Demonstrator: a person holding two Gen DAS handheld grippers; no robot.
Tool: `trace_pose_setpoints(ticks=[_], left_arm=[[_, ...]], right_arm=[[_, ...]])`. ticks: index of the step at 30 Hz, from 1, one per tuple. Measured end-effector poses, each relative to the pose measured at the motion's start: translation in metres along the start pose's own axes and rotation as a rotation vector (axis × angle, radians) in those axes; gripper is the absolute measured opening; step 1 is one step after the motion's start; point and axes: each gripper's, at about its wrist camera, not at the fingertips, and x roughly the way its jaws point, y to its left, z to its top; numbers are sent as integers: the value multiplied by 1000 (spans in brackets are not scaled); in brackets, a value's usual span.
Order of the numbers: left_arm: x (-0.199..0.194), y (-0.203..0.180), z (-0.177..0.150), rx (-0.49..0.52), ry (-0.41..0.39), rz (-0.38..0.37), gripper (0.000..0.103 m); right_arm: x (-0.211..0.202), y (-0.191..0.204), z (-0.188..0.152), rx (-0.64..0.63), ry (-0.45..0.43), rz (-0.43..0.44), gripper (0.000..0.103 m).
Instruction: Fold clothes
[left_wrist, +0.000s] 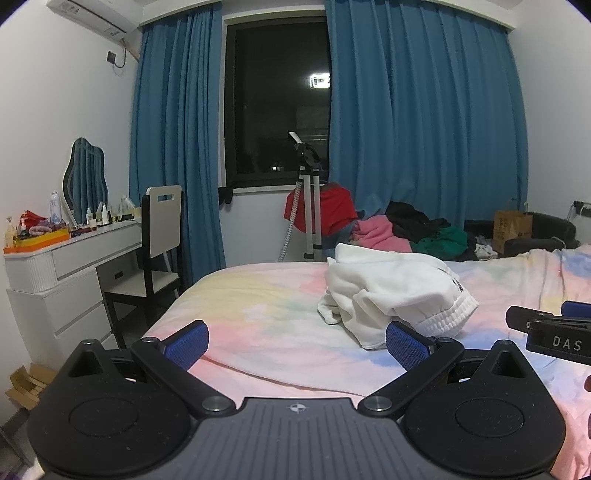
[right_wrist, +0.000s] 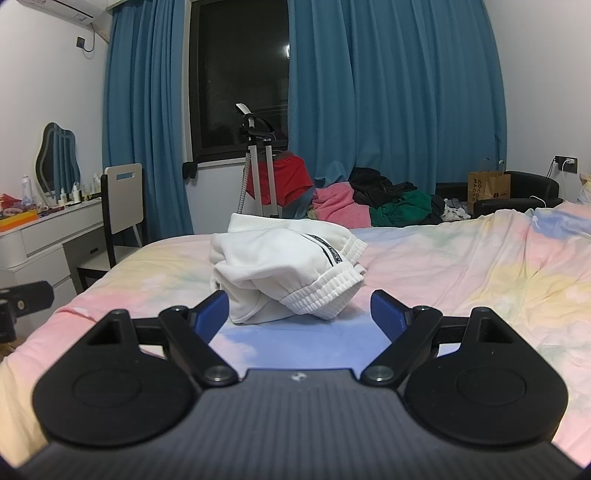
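Only rightward, black-striped white garment (right_wrist: 284, 266) between spread right gripper (right_wrist: 300, 314) fingers; left gripper (left_wrist: 295, 343) likewise spread, empty.

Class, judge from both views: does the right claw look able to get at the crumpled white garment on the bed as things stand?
Probably yes. The right claw is open and aimed straight at the white garment, with only bare bedsheet between them. The left claw sits off to the side, not in the way.

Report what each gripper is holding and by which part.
Nothing is held. The left gripper and right gripper are both open, short of the crumpled white garment on the bed.
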Motion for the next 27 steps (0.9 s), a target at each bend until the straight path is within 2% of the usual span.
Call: trace_pose_setpoints(ticks=[4,9,18,20,23,27], left_arm=[[4,3,0,-27,7,-10,103],[11,2,-6,4,-5,11,103],[39,-11,-27,101,35,-2,103],[50,-29,-31,163,29,-30,102],[65,-55,-36,256,21,-72,102],[87,-93,-42,388,5,-122,102]], right_arm=[[1,1,1,16,0,-28,85],[6,1,10,56,14,-35,85],[21,-25,88,156,-65,-29,85],[25,-38,86,147,-67,-62,85],[29,-61,65,162,-53,-154,85],[38,-88,38,216,7,-199,85]])
